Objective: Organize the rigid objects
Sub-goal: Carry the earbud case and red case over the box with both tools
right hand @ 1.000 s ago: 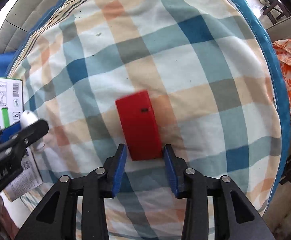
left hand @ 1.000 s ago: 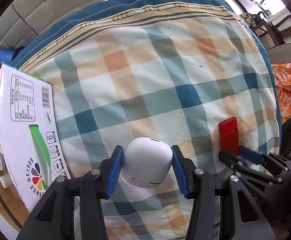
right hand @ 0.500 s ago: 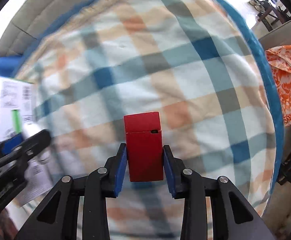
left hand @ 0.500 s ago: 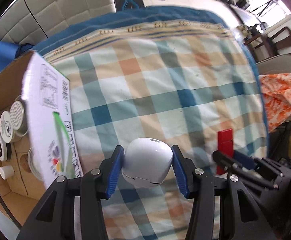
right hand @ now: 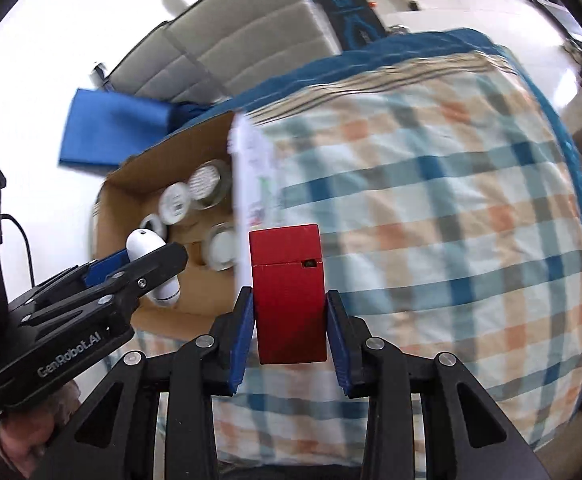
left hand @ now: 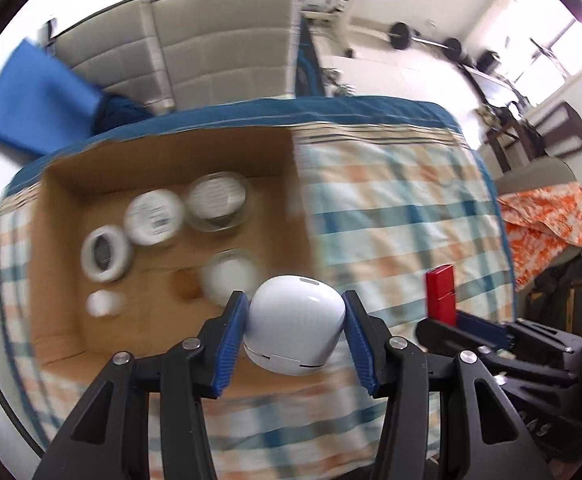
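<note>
Two hand-held grippers carry hard things above a cardboard box (left hand: pixel 63 264).
Left hand-held gripper (left hand: pixel 295 340) clamps a smooth white rounded case (left hand: pixel 295 332); right hand-held gripper (right hand: pixel 289 332) clamps a red rectangular box (right hand: pixel 289 296).

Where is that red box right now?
The red box is clamped in the right gripper, raised over the checked cloth, just right of the cardboard box.

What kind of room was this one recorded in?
Probably a room in a home that doubles as a gym: a bed under a plaid sheet, a padded headboard, and barbells on a rack behind it.
</note>
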Available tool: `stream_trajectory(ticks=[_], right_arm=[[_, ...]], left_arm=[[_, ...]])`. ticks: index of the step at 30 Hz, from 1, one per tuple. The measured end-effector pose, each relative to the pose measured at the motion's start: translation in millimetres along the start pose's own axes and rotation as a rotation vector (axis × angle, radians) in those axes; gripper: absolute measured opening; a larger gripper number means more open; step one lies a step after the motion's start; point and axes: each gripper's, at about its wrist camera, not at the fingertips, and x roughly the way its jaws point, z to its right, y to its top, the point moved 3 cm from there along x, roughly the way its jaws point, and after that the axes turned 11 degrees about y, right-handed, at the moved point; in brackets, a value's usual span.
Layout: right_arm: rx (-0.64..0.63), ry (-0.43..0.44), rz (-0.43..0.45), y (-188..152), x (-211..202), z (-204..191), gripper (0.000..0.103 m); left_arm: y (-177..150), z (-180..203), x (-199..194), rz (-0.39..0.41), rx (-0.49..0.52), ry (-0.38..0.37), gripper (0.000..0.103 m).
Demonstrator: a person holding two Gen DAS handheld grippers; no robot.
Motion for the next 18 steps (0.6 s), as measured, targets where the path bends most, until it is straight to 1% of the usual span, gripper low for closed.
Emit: stream_trajectory(ticks=[4,8,13,17,18], right_arm=[[-0.048,0.003,-0.045,-8.3,46.1,-45.8,0.037],[-0.071,-0.054,-0.104,-12.2,101.1,-71.5,0.037],[-0.068,-0.124,-0.196,-10.9,166.9,-76.3,0.037],[-0.040,-0.148,-0.266,-11.0,206.2,-73.6,0.037],[-0.038,-0.155,-0.279,-11.6,213.0,-73.0,0.037]], left_arm=[[-18.7,-61.6,16.0,-0.043,-0.068,0.040,0.045],[-32.3,-109.0,55.3,-0.129,-0.126,0.043,0.045],[-36.5,-131.8,105.9,-0.217,-0.148,0.034,0.045],[-40.1,-142.7,140.7,-0.305,-0.161,-0.029,0.046],[-40.1,-142.6,146.5,-0.317,-0.154,-0.030,0.046]])
